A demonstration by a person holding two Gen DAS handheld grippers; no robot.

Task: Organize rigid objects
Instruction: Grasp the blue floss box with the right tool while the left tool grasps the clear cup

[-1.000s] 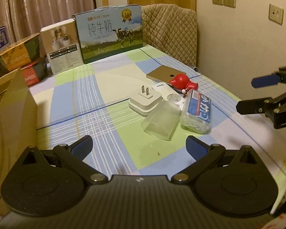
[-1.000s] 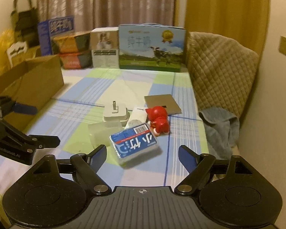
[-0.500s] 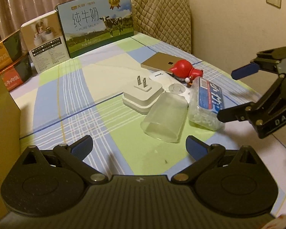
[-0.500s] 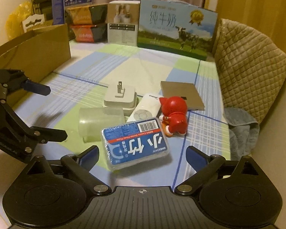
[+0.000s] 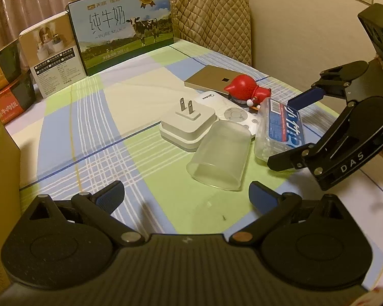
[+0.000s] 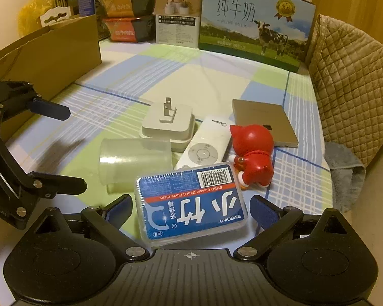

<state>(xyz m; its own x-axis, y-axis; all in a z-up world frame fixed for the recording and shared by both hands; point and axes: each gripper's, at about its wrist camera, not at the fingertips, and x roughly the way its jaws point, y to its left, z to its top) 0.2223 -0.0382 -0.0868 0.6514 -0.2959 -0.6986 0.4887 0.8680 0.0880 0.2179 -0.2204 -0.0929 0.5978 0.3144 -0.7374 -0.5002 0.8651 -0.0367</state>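
Left gripper [image 5: 186,195]: jaws apart, empty, before the toppled clear cup [image 5: 220,156]. Right of it, plug adapter [image 6: 167,125], white remote [image 6: 204,144], red figurine [image 6: 252,150]. Right gripper [image 6: 191,210]: jaws just widened, straddling the floss-pick box [image 6: 191,201] untouched on the checked cloth [image 6: 130,81].

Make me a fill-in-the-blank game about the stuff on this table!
The clear plastic cup is lying on its ____.
The plug's two metal prongs point ____.
The toy figure is coloured ____.
The floss pick box sits between the right gripper's ____ jaws.

Missing words: side; up; red; open
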